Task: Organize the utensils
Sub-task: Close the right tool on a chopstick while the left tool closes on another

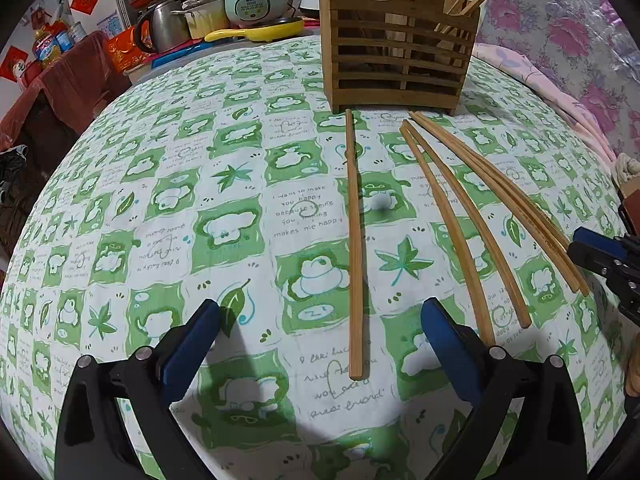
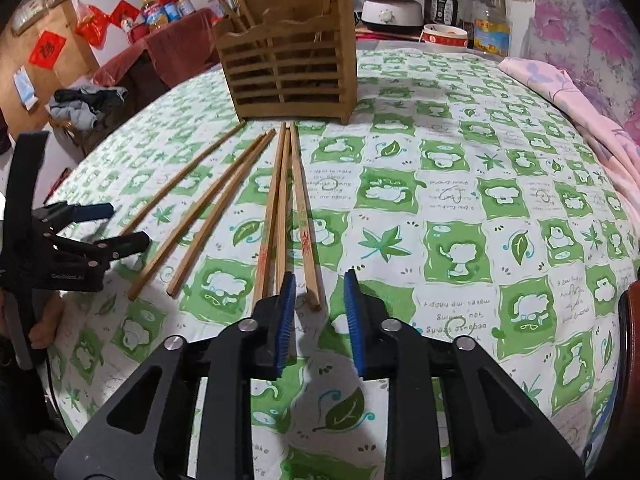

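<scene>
Chopsticks (image 2: pixel 280 208) lay loose on the tablecloth (image 2: pixel 460 200), fanned out from the foot of the holder (image 2: pixel 288 76) at upper centre of the right wrist view. The right gripper (image 2: pixel 320 312) stood at lower centre, its blue pads (image 2: pixel 286 320) narrowly apart over the near end of one stick, not pressing it. The left gripper (image 1: pixel 320 344) hung wide, a lone stick (image 1: pixel 354 240) running up between its fingers (image 1: pixel 196 344) untouched. More chopsticks stood in the holder's end compartments.
</scene>
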